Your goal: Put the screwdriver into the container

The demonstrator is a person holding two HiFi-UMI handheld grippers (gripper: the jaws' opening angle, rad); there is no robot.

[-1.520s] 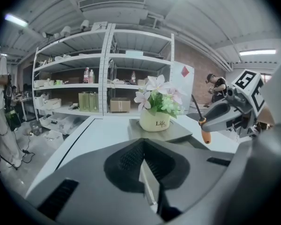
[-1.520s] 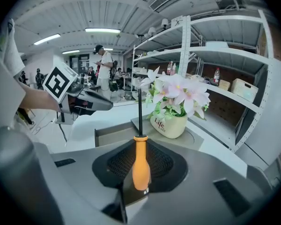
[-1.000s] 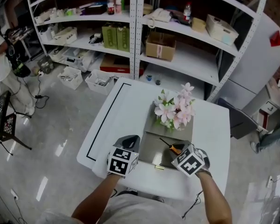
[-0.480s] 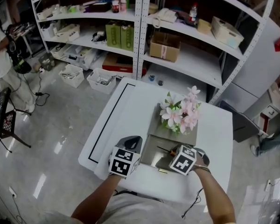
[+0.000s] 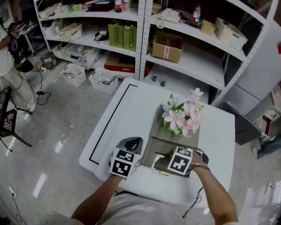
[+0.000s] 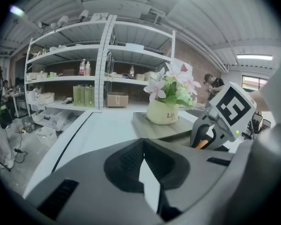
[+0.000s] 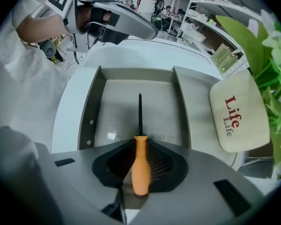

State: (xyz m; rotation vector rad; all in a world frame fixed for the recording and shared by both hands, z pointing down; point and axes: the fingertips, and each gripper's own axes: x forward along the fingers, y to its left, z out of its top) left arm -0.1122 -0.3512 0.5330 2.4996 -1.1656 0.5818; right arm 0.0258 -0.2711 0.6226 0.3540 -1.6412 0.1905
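The right tool has its jaws clamped on the orange handle of the screwdriver; the handle sits square in the middle of the pads and the thin black shaft points straight out ahead of the tool; the shaft lies over the bare floor of the container, an open grey tray with low walls, directly in front of and below the tool; whether the tip touches that floor cannot be told; nothing stands between the shaft and the tray floor. Just to the right of the tool, beside the tray's right wall, stands a cream flower pot printed "Life", with green leaves and pink blossoms above it; in the head view the flowers rise just beyond the tool, on a grey board that adjoins the far side of the tray. The left tool has its jaws together with nothing between them; it hovers over the white tabletop at the tray's left side, apart from the right tool and off to its left. Well beyond both tools stand white metal shelves loaded with boxes and bottles; bins sit on the floor below them, and a person stands far to the left.
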